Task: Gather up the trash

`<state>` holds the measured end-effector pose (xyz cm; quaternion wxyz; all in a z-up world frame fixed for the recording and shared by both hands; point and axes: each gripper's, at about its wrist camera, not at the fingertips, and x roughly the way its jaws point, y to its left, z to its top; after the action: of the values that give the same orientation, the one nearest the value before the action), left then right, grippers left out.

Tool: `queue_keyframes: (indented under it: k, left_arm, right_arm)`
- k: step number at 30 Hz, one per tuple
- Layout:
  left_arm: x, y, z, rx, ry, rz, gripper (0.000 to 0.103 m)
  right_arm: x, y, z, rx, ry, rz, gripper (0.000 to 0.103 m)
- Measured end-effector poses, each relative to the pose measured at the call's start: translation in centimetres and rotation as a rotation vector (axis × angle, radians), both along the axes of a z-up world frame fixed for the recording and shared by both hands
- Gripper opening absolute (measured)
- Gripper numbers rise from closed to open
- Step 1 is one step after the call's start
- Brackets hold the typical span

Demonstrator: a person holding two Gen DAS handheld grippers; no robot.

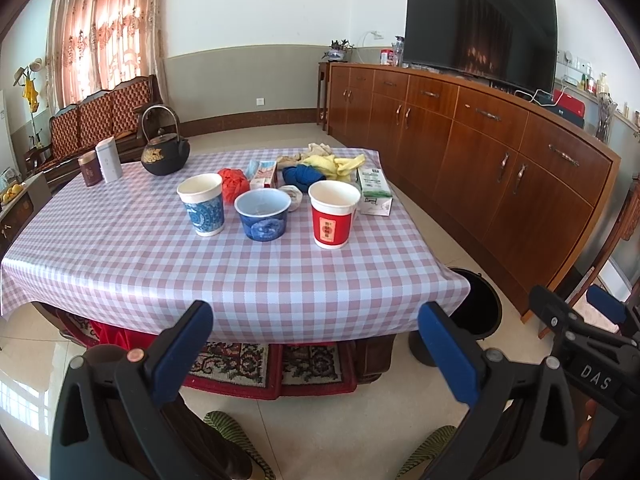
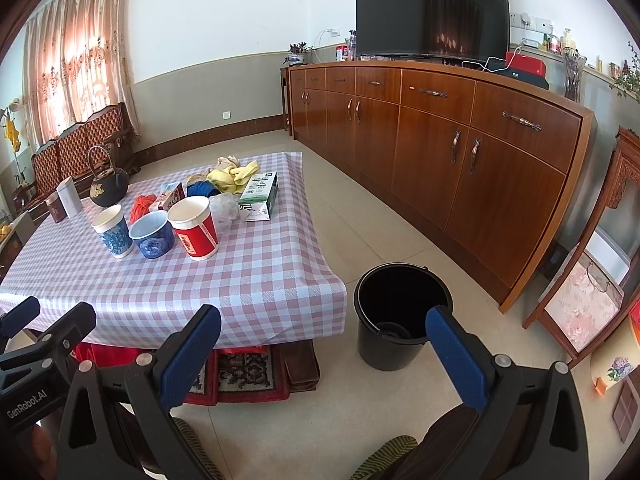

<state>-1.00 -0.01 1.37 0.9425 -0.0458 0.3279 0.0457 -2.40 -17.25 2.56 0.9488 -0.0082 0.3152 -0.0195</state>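
Right wrist: bucket (image 2: 404,316) between jaws.

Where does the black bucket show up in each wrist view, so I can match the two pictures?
Left wrist: black bucket at lower right, mostly hidden behind the checked tablecloth's corner.
Right wrist: black bucket in full view on the floor, lower centre-right, past that corner.
Shared landmark: red paper cup on the table.

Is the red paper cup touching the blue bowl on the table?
Apart. The left wrist view shows checked tablecloth between the red cup and the blue bowl.
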Motion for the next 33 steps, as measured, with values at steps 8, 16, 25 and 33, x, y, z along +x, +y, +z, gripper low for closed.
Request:
queue_keyframes:
  k: [8,16,25,33]
  left_arm:
    - [-0.18,0.05,-0.05,-0.003,-0.012,0.002,0.103]
    - [-0.07,-0.14,-0.14,-0.001,-0.006,0.0,0.103]
    - [-0.01,-0.47,-0.31,0.005,-0.003,-0.009,0.103]
    - [0.02,-0.55,-0.36,0.005,-0.001,-0.01,0.103]
  right_arm:
    - [-0.12,-0.06,-0.06,-0.003,-0.008,-0.001,0.103]
    - [-0.12,-0.07,-0.2,-0.007,-0.002,0.002,0.103]
    - [-0.16,-0.32,-0.3,-0.006,0.0,-0.003,0.103]
    - [-0.11,-0.5,-0.36,-0.01,-0.001,-0.009,0.103]
